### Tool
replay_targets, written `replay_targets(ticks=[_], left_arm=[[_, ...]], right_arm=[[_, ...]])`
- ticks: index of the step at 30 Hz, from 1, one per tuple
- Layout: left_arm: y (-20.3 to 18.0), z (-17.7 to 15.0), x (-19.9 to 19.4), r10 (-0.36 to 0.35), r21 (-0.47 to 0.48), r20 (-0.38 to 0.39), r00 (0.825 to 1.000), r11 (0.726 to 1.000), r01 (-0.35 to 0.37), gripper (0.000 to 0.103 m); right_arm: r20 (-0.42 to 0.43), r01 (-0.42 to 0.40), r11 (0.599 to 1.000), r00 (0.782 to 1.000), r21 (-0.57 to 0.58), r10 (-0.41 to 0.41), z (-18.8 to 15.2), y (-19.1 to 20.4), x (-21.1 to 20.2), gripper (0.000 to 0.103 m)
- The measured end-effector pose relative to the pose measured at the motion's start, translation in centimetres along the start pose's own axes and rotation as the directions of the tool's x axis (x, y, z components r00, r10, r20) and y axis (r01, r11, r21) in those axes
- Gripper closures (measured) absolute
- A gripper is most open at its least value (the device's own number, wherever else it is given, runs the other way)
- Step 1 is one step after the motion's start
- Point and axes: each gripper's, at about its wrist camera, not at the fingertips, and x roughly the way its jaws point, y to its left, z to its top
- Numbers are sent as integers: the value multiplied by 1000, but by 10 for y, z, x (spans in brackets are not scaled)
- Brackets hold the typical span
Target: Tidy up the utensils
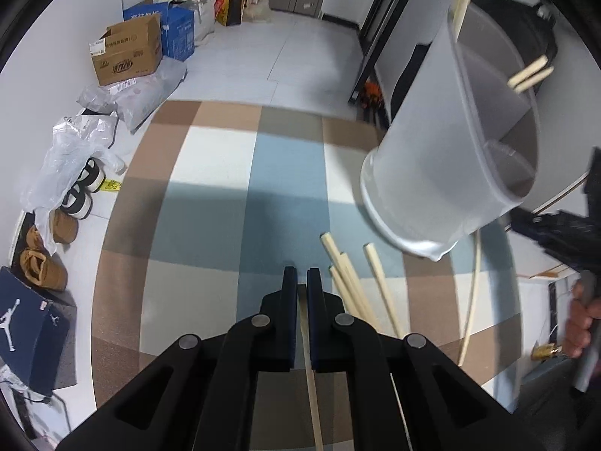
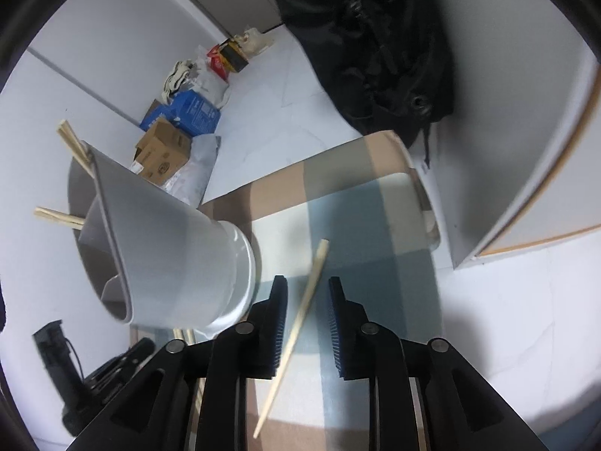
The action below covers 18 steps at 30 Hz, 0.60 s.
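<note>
A grey utensil holder (image 1: pixel 443 158) stands on the checked table mat (image 1: pixel 225 195) at the right, with chopsticks (image 1: pixel 529 73) sticking out of its mouth. My left gripper (image 1: pixel 301 282) is shut on a single chopstick (image 1: pixel 310 376) low over the mat, left of several loose chopsticks (image 1: pixel 353 282). In the right wrist view the holder (image 2: pixel 161 248) is at the left. My right gripper (image 2: pixel 308 289) is open, and a loose chopstick (image 2: pixel 300 323) lies slanted on the mat between its fingers, untouched.
Cardboard boxes (image 1: pixel 127 52), plastic bags (image 1: pixel 71 158) and shoes (image 1: pixel 41 259) line the floor at the left. A black bag (image 2: pixel 375 45) hangs at the back. A white cabinet (image 2: pixel 526 188) stands to the right of the mat.
</note>
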Motion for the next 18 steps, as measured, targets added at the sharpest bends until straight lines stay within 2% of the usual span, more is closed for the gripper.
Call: replay_targets(ticks=[4, 10, 12, 16, 18], left_arm=[[0, 3, -9, -44, -19, 39, 998, 999, 45, 102], [4, 6, -22, -91, -28, 83, 992, 995, 93, 102], [5, 7, -28, -93, -24, 102, 990, 995, 96, 102], [9, 11, -32, -110, -28, 121, 987, 993, 114, 102], [12, 11, -32, -117, -43, 115, 986, 992, 123, 102]], right_arm=[[-18, 44, 999, 999, 2, -44, 4, 2, 15, 79], [-46, 59, 997, 997, 40, -57, 14, -2, 31, 79], [-66, 90, 995, 994, 48, -87, 16, -2, 37, 80], [-47, 161, 987, 986, -5, -161, 18, 10, 40, 80], [-32, 204, 978, 978, -35, -205, 18, 16, 43, 83]])
